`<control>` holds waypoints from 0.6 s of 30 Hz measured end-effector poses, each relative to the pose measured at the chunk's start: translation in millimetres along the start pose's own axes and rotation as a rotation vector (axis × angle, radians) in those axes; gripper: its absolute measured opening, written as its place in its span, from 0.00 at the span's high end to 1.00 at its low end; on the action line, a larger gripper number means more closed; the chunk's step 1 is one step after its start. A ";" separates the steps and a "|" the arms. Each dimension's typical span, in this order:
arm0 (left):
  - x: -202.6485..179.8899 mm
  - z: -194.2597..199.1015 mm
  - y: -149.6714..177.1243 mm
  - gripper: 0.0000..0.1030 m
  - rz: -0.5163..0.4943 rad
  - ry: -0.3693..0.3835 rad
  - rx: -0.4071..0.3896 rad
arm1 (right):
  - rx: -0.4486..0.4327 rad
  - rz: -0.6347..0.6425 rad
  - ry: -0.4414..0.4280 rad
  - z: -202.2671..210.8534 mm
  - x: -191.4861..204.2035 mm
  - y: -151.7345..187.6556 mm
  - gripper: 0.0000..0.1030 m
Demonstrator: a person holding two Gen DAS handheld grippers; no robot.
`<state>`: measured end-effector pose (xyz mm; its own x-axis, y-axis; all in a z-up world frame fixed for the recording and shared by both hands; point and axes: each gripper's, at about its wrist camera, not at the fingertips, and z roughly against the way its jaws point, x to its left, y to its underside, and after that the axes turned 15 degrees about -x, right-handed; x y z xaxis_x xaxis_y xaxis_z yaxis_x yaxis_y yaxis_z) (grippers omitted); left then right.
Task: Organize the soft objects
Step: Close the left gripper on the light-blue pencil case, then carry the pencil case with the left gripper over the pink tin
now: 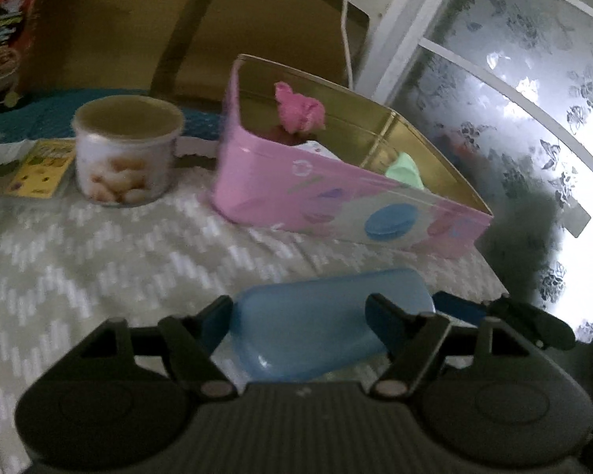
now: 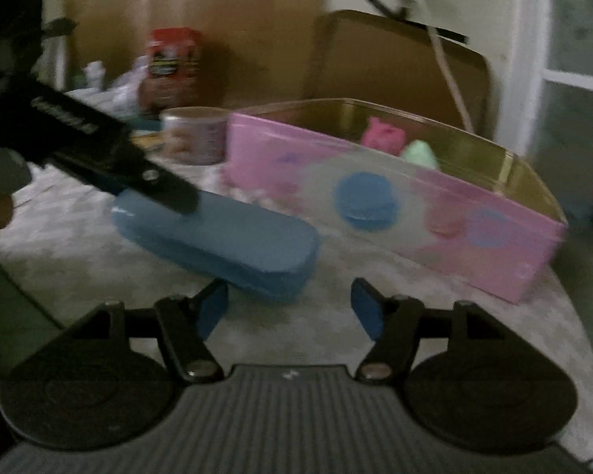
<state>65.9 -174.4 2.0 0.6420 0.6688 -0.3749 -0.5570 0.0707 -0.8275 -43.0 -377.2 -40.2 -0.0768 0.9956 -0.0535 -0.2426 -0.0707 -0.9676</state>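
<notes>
The blue case (image 1: 328, 324) lies on the bed between the spread, not pressing fingers of my left tool (image 1: 300, 316), long axis crosswise; my right tool (image 2: 288, 308), open and empty, is just near of it.

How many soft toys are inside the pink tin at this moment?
2. A pink soft toy sits toward the middle of the pink tin, and a green one lies beside it, nearer the far end. More could be hidden below the tin's wall.
</notes>
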 end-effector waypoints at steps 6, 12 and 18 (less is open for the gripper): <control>-14.3 -12.4 -2.0 0.23 -0.028 0.014 0.020 | -0.022 0.003 -0.026 1.8 -3.3 5.0 0.30; -12.2 -6.1 -7.0 0.31 -0.062 -0.013 0.030 | -0.032 0.059 -0.101 -7.1 -0.9 2.9 0.30; -10.9 -9.8 -4.7 0.34 -0.010 0.016 0.057 | -0.035 0.006 -0.127 -13.0 -7.8 4.1 0.30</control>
<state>66.7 -189.2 5.9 0.6559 0.6561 -0.3733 -0.5791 0.1202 -0.8063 -30.8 -384.5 -47.0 -0.2009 0.9792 -0.0296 -0.2084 -0.0723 -0.9754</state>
